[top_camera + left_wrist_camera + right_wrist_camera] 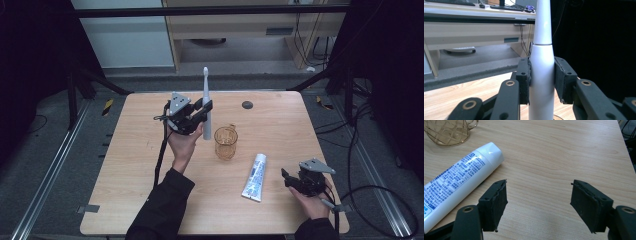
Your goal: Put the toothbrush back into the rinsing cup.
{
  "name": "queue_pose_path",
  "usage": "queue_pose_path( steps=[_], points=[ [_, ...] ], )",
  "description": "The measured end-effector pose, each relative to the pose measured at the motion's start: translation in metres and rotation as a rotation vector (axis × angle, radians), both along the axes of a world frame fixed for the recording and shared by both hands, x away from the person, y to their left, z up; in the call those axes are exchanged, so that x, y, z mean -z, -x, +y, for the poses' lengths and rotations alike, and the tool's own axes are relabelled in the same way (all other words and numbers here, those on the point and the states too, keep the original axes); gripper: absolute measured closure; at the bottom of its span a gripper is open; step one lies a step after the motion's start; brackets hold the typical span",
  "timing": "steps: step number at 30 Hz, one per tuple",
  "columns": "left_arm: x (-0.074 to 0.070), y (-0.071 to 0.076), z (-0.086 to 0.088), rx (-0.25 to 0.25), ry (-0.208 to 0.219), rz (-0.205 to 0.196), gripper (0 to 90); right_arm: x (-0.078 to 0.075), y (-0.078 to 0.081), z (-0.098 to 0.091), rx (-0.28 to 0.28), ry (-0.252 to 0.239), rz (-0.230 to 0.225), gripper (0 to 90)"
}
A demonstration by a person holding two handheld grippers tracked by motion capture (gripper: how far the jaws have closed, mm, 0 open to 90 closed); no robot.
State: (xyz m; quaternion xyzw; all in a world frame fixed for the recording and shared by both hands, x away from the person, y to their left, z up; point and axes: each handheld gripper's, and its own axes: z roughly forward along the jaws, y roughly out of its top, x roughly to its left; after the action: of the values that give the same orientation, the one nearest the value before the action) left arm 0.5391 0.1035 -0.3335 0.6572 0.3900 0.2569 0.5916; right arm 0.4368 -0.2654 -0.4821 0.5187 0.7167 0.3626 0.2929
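So we're holding the toothbrush (206, 102) upright, left gripper (197, 114) jaws clamped on its handle, probably just left of the amber cup (226, 142); right gripper (539, 203) is resting jaws apart beside the toothpaste tube (255, 177).

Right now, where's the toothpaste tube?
In the high view the toothpaste tube lies flat on the table, right of centre, between the amber cup and the open right gripper, touching neither.
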Motion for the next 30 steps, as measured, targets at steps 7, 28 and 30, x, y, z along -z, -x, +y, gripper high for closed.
queue_pose_path(
  steps=[7,28,30],
  points=[
    [0.0,-0.004,-0.007,0.017,0.014,-0.001,67.3,0.0,0.0,0.001,-0.002,-0.005,-0.002,29.0],
    [0.013,-0.02,-0.037,0.04,0.0,-0.015,67.3,0.001,0.0,0.0,-0.007,0.001,-0.002,29.1],
    [0.015,-0.021,-0.038,0.042,0.0,-0.015,67.3,0.001,0.0,0.0,-0.007,0.001,-0.002,29.1]
  ],
)
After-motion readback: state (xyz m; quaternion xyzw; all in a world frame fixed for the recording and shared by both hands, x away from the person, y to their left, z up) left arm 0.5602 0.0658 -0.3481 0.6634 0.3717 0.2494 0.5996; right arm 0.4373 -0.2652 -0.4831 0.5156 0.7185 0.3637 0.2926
